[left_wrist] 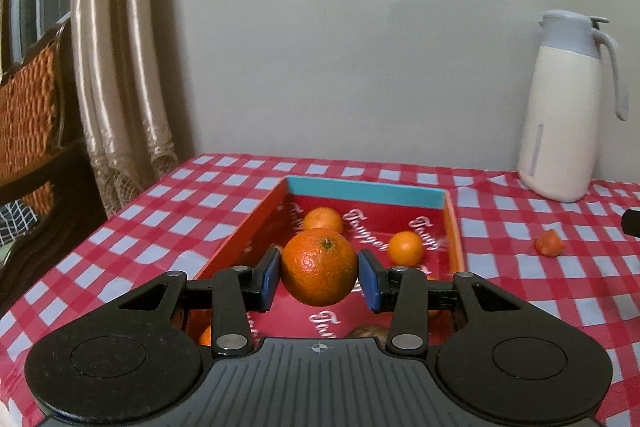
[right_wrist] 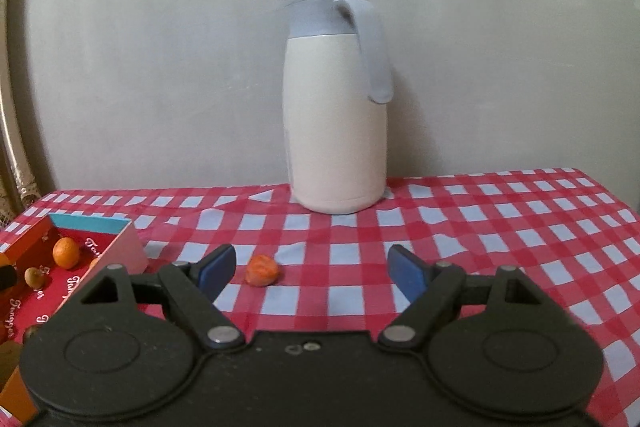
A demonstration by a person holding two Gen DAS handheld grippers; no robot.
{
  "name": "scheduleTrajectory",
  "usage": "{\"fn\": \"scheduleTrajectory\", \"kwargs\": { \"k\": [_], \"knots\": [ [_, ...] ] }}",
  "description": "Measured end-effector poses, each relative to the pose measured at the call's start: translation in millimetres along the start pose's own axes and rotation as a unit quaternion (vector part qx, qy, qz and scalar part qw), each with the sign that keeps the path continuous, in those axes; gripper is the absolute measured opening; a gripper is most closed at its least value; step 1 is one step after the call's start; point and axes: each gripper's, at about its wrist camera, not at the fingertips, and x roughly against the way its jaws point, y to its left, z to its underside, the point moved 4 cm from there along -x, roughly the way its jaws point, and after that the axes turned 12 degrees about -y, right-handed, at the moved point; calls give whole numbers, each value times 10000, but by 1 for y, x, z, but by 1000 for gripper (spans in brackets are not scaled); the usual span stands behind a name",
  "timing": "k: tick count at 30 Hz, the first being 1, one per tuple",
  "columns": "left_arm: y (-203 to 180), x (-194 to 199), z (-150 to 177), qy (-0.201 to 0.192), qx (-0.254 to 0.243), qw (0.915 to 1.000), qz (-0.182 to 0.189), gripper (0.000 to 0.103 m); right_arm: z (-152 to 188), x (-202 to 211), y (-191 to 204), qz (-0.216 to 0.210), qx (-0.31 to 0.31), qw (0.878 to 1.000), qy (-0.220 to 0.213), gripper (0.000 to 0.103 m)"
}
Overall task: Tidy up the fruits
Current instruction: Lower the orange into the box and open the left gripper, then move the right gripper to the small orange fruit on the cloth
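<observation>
The left gripper [left_wrist: 319,275] clamps a large orange [left_wrist: 319,267] above the red tray [left_wrist: 454,227]; the right gripper [right_wrist: 310,273] gapes wide, a small orange fruit [right_wrist: 262,269] just ahead.

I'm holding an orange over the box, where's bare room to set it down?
Inside the red box, the bare floor lies near the blue end wall, right of the far orange. The near end looks crowded. Outside, the checked cloth right of the jug is bare.

Plain grey wall [left_wrist: 360,67], beige curtain [left_wrist: 116,67], wicker chair [left_wrist: 28,107].
</observation>
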Motion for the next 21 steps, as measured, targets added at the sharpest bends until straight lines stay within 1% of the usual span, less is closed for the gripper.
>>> {"fn": "scheduleTrajectory", "kwargs": {
  "k": [10, 18, 19, 21],
  "knots": [
    [13, -7, 8, 102, 123, 9998, -72, 42, 4, -5, 3, -31, 70, 10000, 60, 83],
    [12, -10, 11, 136, 29, 9998, -109, 42, 7, -9, 0, -17, 70, 9999, 112, 83],
    [11, -10, 11, 123, 8, 9998, -141, 43, 7, -10, 0, -13, 65, 9999, 134, 83],
    [10, -9, 10, 86, 13, 9999, -120, 50, 8, -10, 0, -10, 66, 9999, 133, 83]
  ]
}}
